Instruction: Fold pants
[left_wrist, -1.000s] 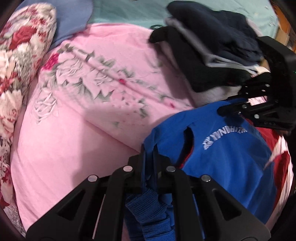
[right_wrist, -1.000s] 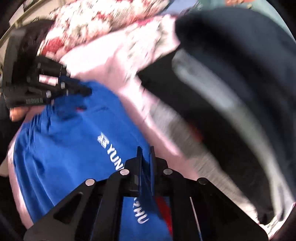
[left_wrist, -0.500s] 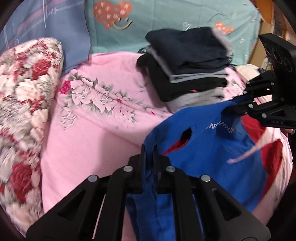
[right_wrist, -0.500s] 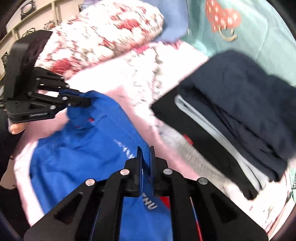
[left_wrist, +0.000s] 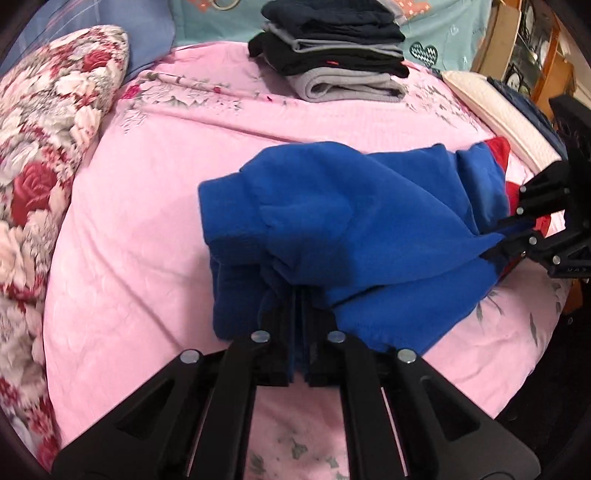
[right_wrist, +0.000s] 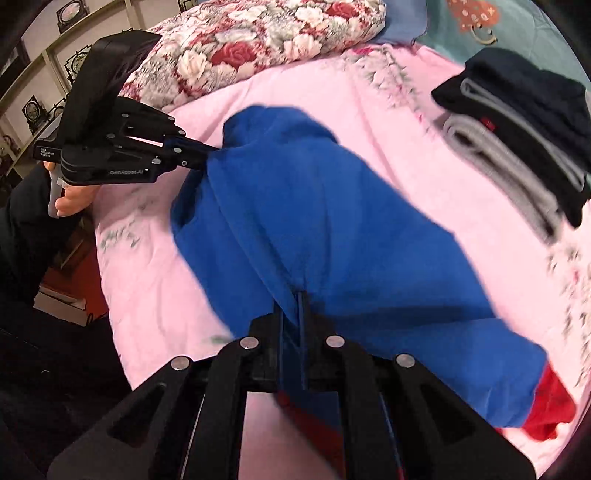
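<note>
Since a second ago the blue pants are bunching higher over the pink bed, their printed side now turning under. The left tool and right tool are each clenching an edge, carrying a fold across; next they likely need lowering and flattening.

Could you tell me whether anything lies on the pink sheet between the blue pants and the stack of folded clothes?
Nothing visible does. Both the left gripper and right gripper grip the blue fleece pants, and the pink floral bedsheet looks bare up to the stack of folded dark and grey clothes.
</note>
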